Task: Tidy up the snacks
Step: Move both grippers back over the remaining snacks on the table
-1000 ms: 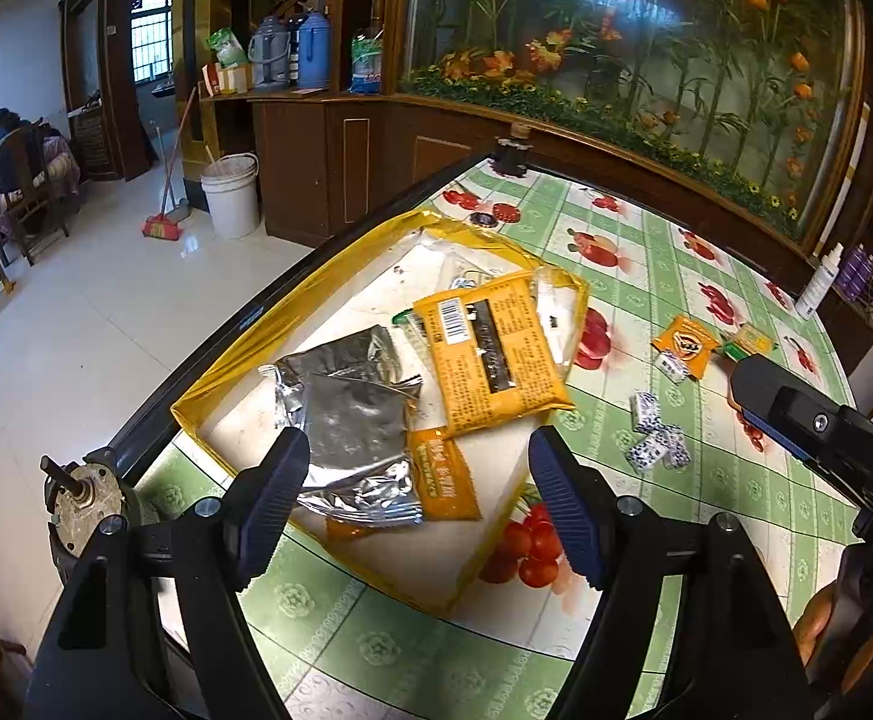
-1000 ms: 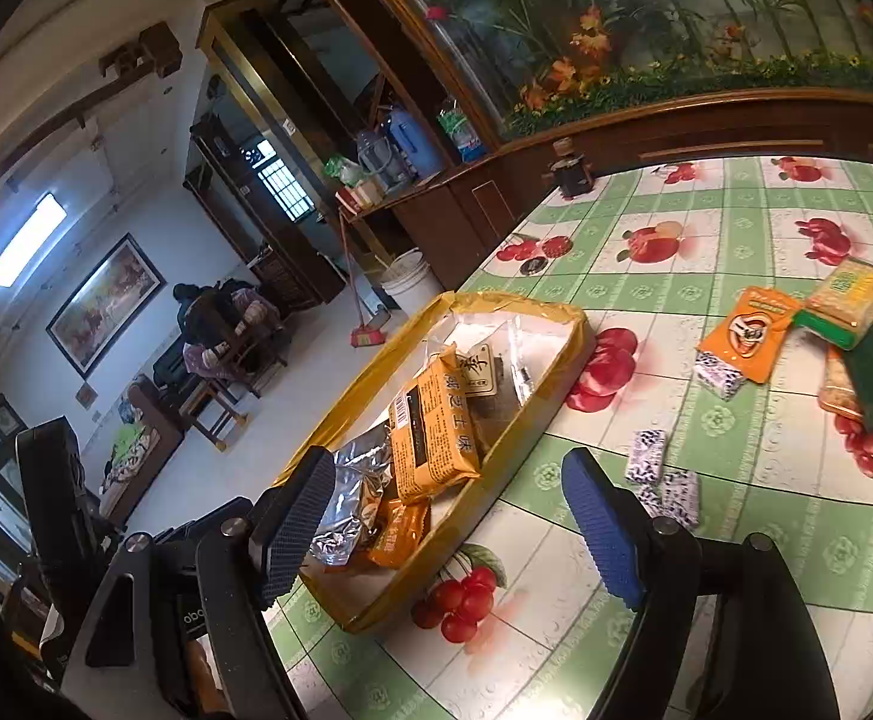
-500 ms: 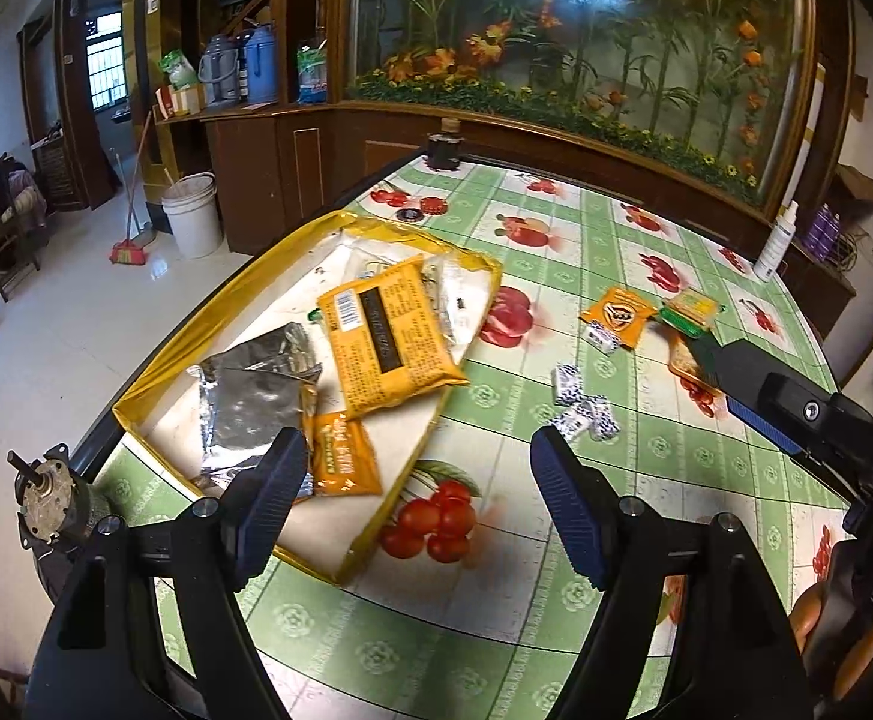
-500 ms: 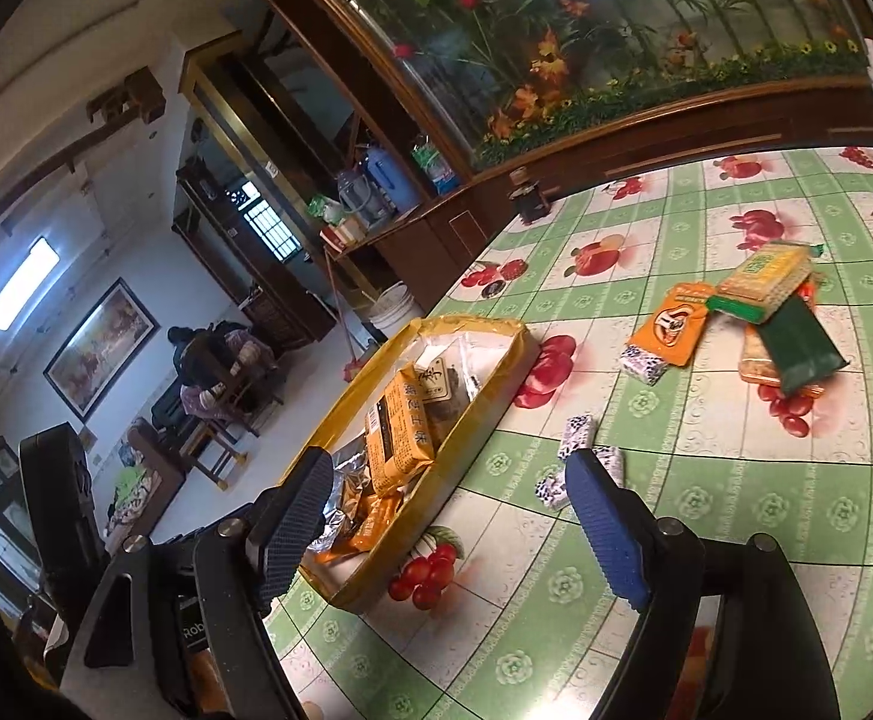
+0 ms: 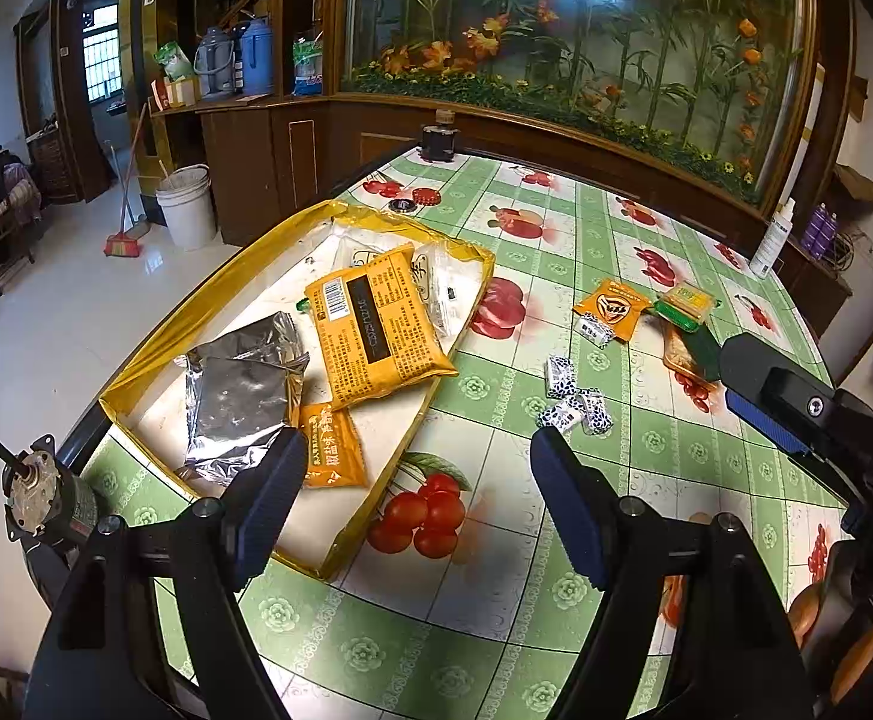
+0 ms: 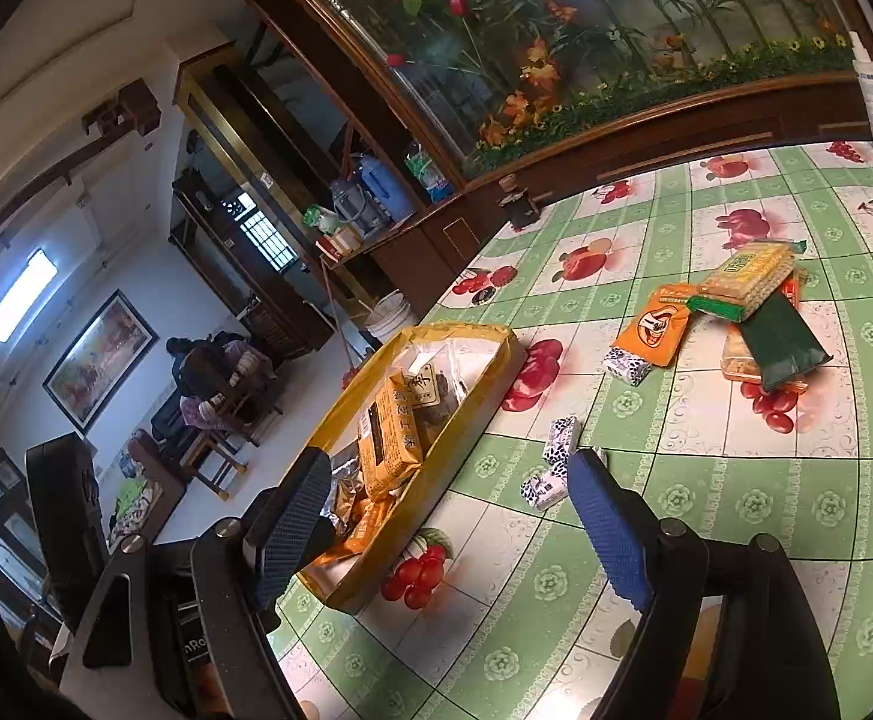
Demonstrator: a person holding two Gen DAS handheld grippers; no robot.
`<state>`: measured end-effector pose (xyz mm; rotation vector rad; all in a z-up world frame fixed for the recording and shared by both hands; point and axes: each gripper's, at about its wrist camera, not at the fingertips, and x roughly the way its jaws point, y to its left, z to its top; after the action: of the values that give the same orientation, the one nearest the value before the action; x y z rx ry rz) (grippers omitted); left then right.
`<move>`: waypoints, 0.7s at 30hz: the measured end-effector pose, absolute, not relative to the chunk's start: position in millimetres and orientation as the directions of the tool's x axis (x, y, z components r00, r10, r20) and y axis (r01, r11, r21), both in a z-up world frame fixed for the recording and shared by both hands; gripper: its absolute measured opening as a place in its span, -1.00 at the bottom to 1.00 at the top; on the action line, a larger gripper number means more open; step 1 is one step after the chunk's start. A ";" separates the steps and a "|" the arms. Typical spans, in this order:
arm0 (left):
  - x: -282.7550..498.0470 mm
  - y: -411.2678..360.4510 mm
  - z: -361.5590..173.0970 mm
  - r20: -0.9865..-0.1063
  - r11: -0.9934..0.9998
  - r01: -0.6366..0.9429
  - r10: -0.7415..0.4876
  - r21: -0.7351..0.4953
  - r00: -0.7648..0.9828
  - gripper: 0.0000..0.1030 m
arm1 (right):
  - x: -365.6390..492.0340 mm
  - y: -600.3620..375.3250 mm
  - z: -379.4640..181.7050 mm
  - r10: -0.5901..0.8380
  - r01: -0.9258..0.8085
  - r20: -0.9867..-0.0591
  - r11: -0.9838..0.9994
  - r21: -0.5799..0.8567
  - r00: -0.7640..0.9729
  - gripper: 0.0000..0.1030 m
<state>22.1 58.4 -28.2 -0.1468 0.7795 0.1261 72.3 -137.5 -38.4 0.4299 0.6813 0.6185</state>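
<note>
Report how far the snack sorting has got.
Done: the yellow tray already holds a silver foil bag and orange packets. In hand: nothing; the left gripper and right gripper are both open and empty. Left: the small blue-white candies and the pile of packets lie loose on the tablecloth.

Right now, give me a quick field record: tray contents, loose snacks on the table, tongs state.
tray: yellow-rimmed tray near the table's left edge
in tray: large orange packet, silver foil pouch, small orange sachet, clear bags at the far end
loose, near tray: blue-and-white wrapped candies on the tablecloth
loose, farther: orange sachet, green-label cracker pack, dark green packet
left tongs: open, empty, above the tray's near corner
right tongs: open, empty
</note>
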 end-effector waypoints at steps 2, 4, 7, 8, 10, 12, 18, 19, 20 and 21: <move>22.4 60.4 -29.2 -0.708 0.982 -0.168 0.055 -0.091 0.704 0.49 | 72.0 -134.8 -38.4 0.652 -0.384 -0.451 0.740 0.552 0.610 0.62; 23.1 61.7 -30.9 -0.712 0.981 -0.171 0.053 -0.095 0.700 0.49 | 72.3 -132.6 -39.2 0.652 -0.384 -0.454 0.741 0.551 0.607 0.62; 24.1 64.0 -32.4 -0.715 0.979 -0.174 0.047 -0.105 0.698 0.49 | 72.7 -129.6 -38.9 0.651 -0.384 -0.457 0.742 0.549 0.605 0.62; 23.9 65.7 -32.7 -0.715 0.979 -0.174 0.046 -0.107 0.698 0.49 | 72.8 -129.5 -38.9 0.651 -0.383 -0.457 0.743 0.549 0.607 0.62; 24.0 68.1 -33.4 -0.715 0.977 -0.180 0.047 -0.111 0.698 0.49 | 72.8 -129.5 -38.9 0.652 -0.384 -0.456 0.742 0.550 0.606 0.62; 24.7 71.2 -33.9 -0.716 0.976 -0.184 0.044 -0.119 0.696 0.49 | 72.9 -129.5 -39.0 0.651 -0.383 -0.457 0.743 0.550 0.606 0.62; 24.9 82.1 -35.8 -0.715 0.969 -0.207 0.048 -0.137 0.697 0.49 | 74.2 -127.8 -39.0 0.651 -0.383 -0.459 0.743 0.549 0.605 0.62; 25.1 83.8 -36.4 -0.716 0.968 -0.210 0.047 -0.141 0.697 0.49 | 73.8 -128.2 -38.9 0.652 -0.384 -0.458 0.742 0.550 0.605 0.62; 25.3 85.3 -37.0 -0.717 0.966 -0.213 0.046 -0.145 0.696 0.49 | 74.4 -126.9 -38.7 0.652 -0.384 -0.458 0.742 0.549 0.605 0.62; 25.4 86.4 -37.6 -0.718 0.965 -0.216 0.046 -0.147 0.694 0.49 | 74.6 -126.2 -38.6 0.651 -0.386 -0.458 0.743 0.547 0.605 0.62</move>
<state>25.4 86.4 -37.6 -0.2277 0.7913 0.1481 74.6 -126.2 -38.6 0.4194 0.6908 0.6206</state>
